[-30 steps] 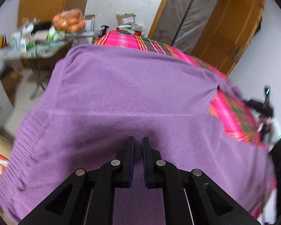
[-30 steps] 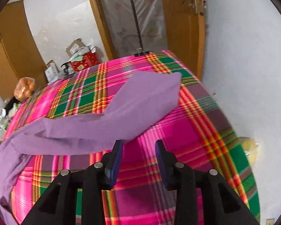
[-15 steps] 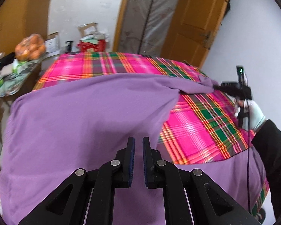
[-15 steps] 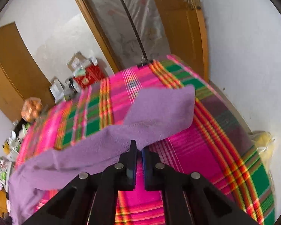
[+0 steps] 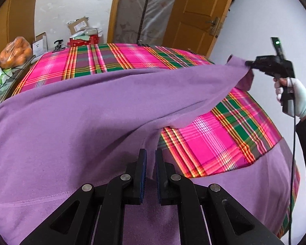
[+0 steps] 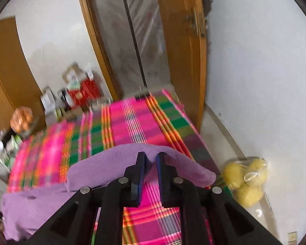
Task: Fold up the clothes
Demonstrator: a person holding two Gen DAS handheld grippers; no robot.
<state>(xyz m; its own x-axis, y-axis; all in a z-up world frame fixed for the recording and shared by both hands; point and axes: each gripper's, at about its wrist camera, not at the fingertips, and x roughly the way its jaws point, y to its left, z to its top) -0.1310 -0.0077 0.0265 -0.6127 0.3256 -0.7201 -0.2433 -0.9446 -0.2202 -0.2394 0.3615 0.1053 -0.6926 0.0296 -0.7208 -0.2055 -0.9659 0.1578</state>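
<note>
Purple fleece garment [image 5: 75, 122] clamped in left gripper [image 5: 150, 159]; sleeve cuff [image 6: 132, 155] pinched by right gripper [image 6: 151, 163], jaws easing open; cuff to be kept taut, laid flat w/o sag over plaid surface [image 5: 214, 143]

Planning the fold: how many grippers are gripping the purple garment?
2. The left gripper pinches the purple garment near its body; the right gripper holds its sleeve lifted.

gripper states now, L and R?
Left gripper: shut on the purple garment.
Right gripper: jaws opening, sleeve end pinched between them.
</note>
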